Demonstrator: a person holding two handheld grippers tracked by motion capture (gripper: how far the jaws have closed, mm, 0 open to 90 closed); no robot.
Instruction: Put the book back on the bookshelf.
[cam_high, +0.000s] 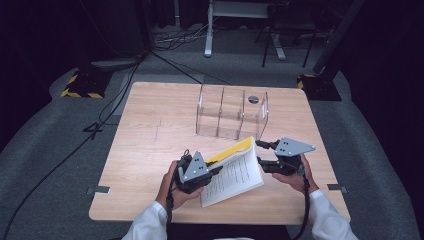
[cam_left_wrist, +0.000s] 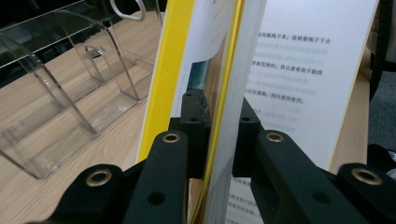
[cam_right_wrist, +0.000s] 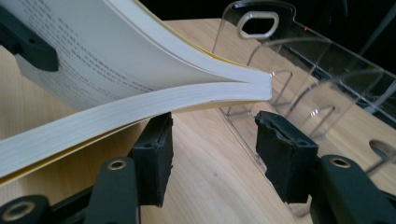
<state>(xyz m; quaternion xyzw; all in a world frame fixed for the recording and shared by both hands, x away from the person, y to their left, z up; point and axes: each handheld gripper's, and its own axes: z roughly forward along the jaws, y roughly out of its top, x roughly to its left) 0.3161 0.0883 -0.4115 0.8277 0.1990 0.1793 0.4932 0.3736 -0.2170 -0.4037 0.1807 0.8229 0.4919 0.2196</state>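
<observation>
The open paperback (cam_high: 235, 172) is clamped by the left gripper (cam_left_wrist: 219, 135), just in front of the clear file organizer (cam_high: 231, 112); the right gripper (cam_right_wrist: 212, 154), fingers parted, is held beneath its corner.

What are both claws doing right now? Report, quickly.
Left claw: closed on the yellow-covered book, pinching a block of its pages.
Right claw: open, holding nothing; the book's corner sits just above its pads.

The clear acrylic file holder (cam_high: 232, 112) stood just beyond the open book (cam_high: 235, 172), blocking the way straight ahead. Bare wooden tabletop (cam_high: 150, 130) lay free to its left, and a narrower strip stayed open along the right edge.
</observation>
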